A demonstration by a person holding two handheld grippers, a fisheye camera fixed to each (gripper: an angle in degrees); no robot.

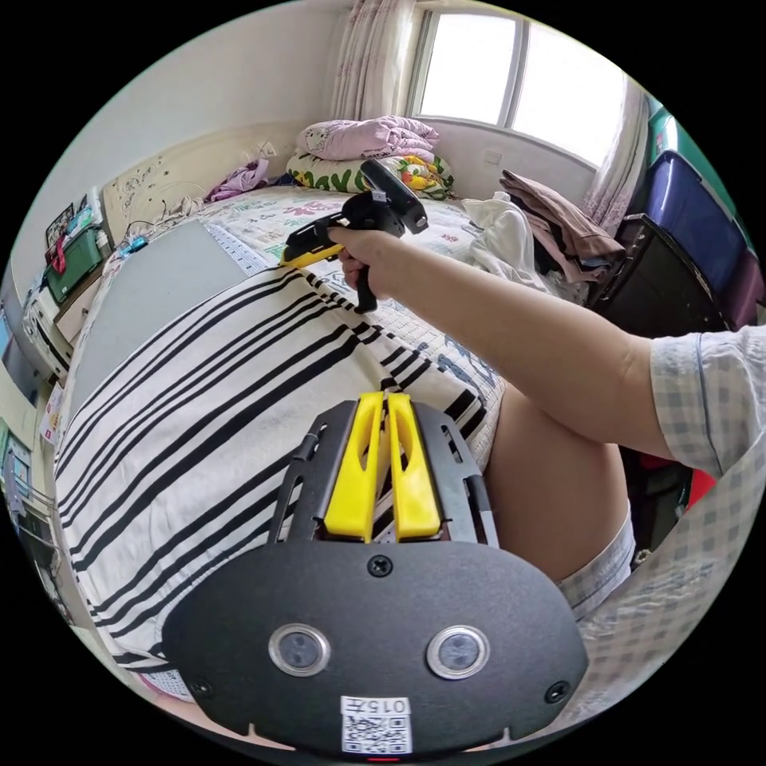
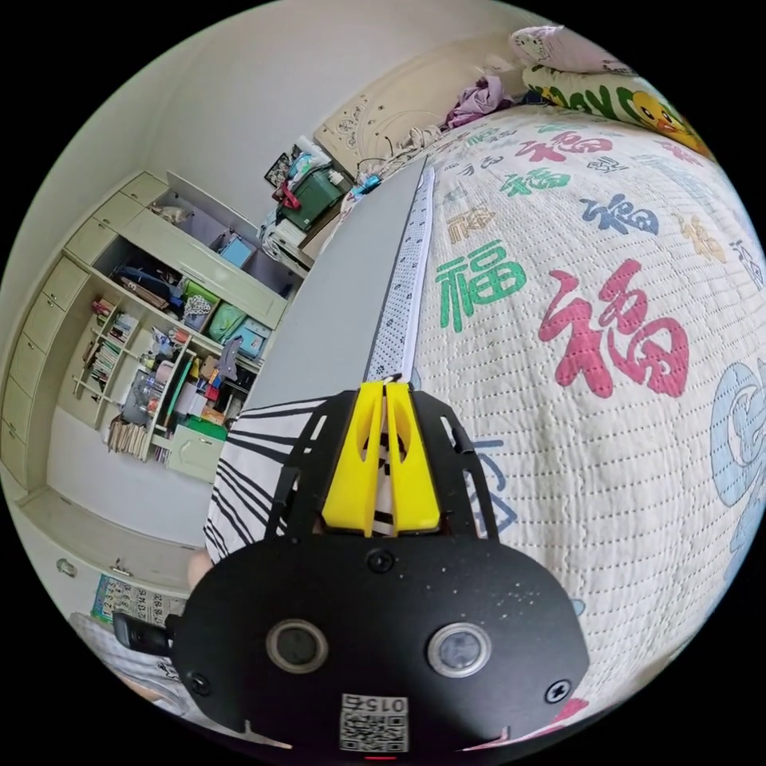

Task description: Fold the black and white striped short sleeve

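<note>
Two grippers hold the black and white striped short sleeve [image 1: 207,415] over the bed [image 2: 606,335], w/ the cloth stretched between them, probably to keep it flat and straight for the first fold. The left gripper [image 1: 383,407] has its yellow jaws nearly together and the striped cloth passes between them at the near edge, so I judge it pinches the shirt. In the right gripper view the right gripper [image 2: 384,399] has jaws narrow too, w/ striped cloth seen in the slit, so it seems to clamp the far edge; in the left gripper view a hand [image 1: 371,259] carries it on the far side of the shirt. Under the shirt lies a grey board [image 2: 343,295] on the quilt, a ruler strip along its right side, maybe for measuring the fold. Far on the bed are pillows [image 1: 367,152] and a heap of other clothes [image 1: 542,223]. At the left wall, open shelves [image 2: 171,351] hold books and small items; a green crate [image 2: 307,195] stands further back, its contents too small to tell.
</note>
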